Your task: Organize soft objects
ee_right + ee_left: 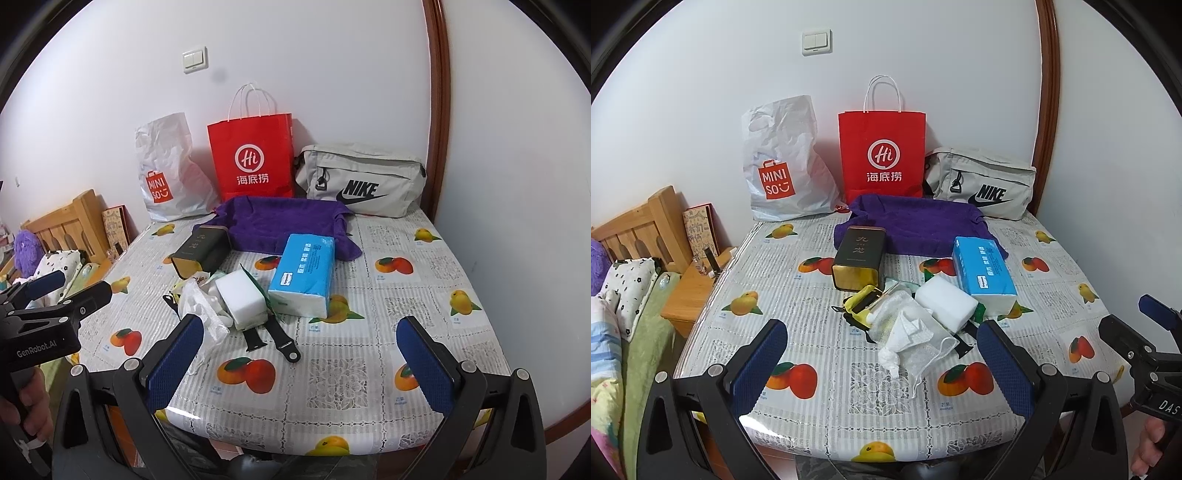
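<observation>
Both grippers (left gripper point(881, 363), right gripper point(301, 363)) hover, fingers apart, near the sponge point(946, 300).

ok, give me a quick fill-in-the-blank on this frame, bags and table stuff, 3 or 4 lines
1. The paper bag standing between the Miniso bag and the Nike pouch is ____ in colour.
2. The towel spread in front of the bags is ____.
3. The blue tissue pack lies directly beside a white ____.
4. Both the left gripper and the right gripper are ____.

Missing words: red; purple; sponge; open
</observation>
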### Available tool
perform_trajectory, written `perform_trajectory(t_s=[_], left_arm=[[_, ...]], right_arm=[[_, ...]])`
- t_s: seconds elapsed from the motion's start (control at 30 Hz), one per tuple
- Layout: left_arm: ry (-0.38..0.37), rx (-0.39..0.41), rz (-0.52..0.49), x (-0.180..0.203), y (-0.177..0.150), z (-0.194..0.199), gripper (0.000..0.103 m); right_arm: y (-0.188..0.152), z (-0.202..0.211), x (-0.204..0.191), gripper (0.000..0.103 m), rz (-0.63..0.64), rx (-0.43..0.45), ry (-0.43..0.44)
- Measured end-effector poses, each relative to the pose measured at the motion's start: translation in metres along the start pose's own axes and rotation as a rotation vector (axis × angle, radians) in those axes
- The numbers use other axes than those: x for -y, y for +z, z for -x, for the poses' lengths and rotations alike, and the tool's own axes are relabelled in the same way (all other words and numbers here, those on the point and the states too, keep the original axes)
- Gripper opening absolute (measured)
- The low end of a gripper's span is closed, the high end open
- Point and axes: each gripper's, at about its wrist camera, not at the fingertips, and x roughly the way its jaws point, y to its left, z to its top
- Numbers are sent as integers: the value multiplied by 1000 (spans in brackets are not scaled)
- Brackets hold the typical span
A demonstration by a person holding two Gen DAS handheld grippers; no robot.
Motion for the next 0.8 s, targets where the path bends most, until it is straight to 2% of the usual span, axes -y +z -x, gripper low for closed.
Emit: perform_trajectory(t_s=[0.8], left_arm=[[-14, 2, -2, 1, 0, 3, 103]], right_arm=[[2, 0, -2, 103, 6, 0, 5]])
